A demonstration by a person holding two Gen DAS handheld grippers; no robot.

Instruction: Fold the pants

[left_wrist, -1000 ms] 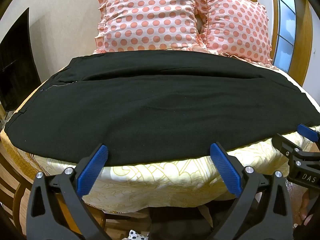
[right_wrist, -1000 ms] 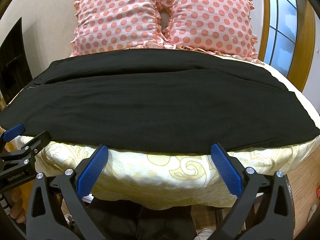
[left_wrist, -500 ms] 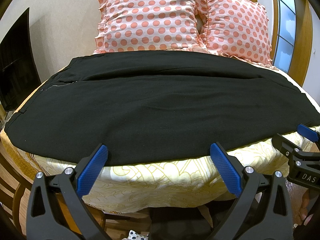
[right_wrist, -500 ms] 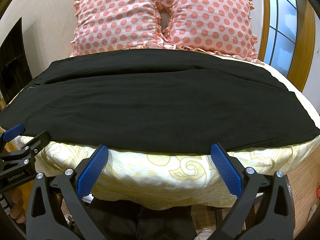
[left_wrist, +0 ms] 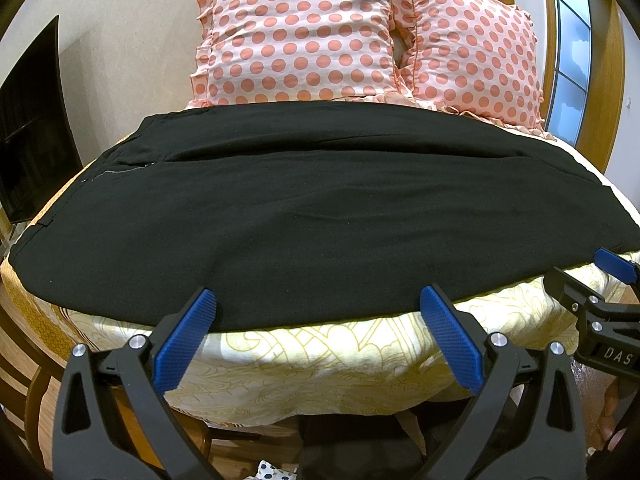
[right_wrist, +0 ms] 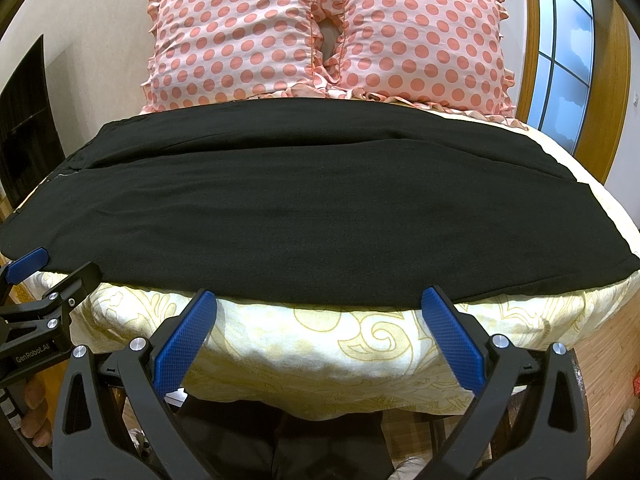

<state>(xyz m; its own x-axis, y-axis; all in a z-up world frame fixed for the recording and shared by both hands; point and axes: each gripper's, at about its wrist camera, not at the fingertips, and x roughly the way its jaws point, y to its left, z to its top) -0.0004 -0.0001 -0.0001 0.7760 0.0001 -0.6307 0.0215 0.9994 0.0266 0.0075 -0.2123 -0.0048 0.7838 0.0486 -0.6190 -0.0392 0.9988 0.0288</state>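
Observation:
Black pants (left_wrist: 320,216) lie flat across the bed, waist at the left with a zipper showing, legs running right; they also fill the right wrist view (right_wrist: 312,208). My left gripper (left_wrist: 318,304) is open and empty, its blue fingertips just at the pants' near edge. My right gripper (right_wrist: 320,304) is open and empty, also at the near edge, further right. The right gripper shows at the right edge of the left wrist view (left_wrist: 600,304); the left gripper shows at the left edge of the right wrist view (right_wrist: 40,292).
The bed has a yellow patterned sheet (left_wrist: 320,360) hanging over its near edge. Two pink polka-dot pillows (right_wrist: 328,36) stand behind the pants. A dark screen (left_wrist: 28,120) is at the left wall, a wood-framed window (right_wrist: 568,60) at the right.

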